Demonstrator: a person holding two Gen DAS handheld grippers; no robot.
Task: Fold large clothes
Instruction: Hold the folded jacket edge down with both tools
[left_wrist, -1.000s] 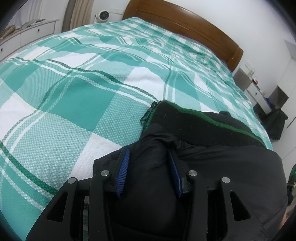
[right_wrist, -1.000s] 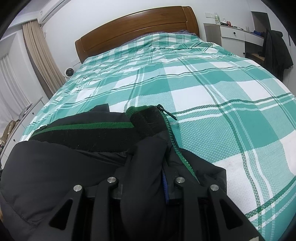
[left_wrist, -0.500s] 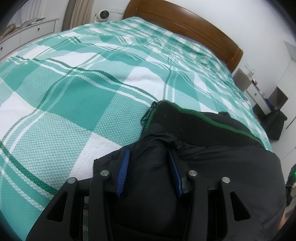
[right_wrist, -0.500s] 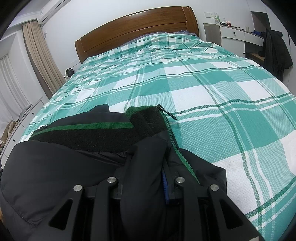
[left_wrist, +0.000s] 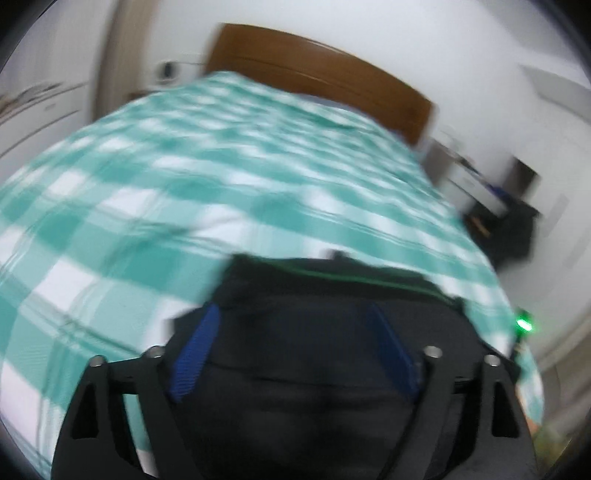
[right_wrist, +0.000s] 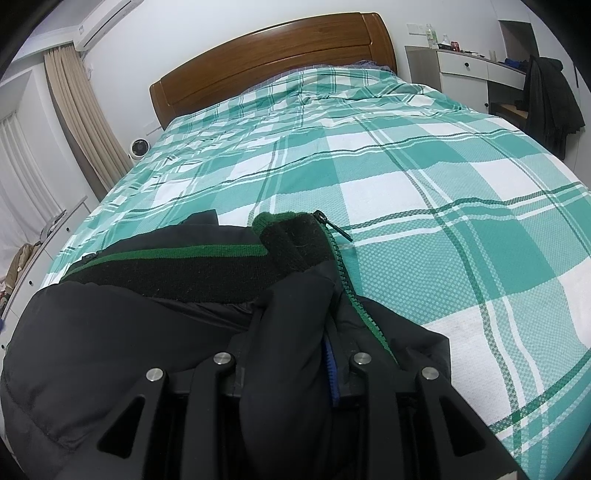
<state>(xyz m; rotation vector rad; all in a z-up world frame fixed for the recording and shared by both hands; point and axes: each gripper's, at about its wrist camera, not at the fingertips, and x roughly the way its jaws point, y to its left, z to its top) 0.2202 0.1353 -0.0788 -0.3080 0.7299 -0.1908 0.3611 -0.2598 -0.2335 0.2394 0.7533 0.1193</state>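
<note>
A black puffy jacket (right_wrist: 110, 332) with a green-trimmed knit collar (right_wrist: 184, 262) and a green zipper (right_wrist: 354, 295) lies on the near end of the bed. My right gripper (right_wrist: 291, 354) is shut on a fold of the jacket beside the zipper; one blue pad (right_wrist: 330, 373) shows. In the blurred left wrist view the jacket (left_wrist: 314, 369) lies under and between the spread blue pads (left_wrist: 195, 347). My left gripper (left_wrist: 295, 332) is open, its fingers wide apart over the fabric.
The bed has a green and white checked cover (right_wrist: 406, 155) and a wooden headboard (right_wrist: 273, 62). A white desk (right_wrist: 469, 70) with a dark coat (right_wrist: 550, 103) hanging stands at the right. A small fan (right_wrist: 139, 147), curtains and low drawers stand at the left.
My left gripper has opened wider, letting go of the jacket fold, and is swinging fast, so its view is blurred. My right gripper has not moved.
</note>
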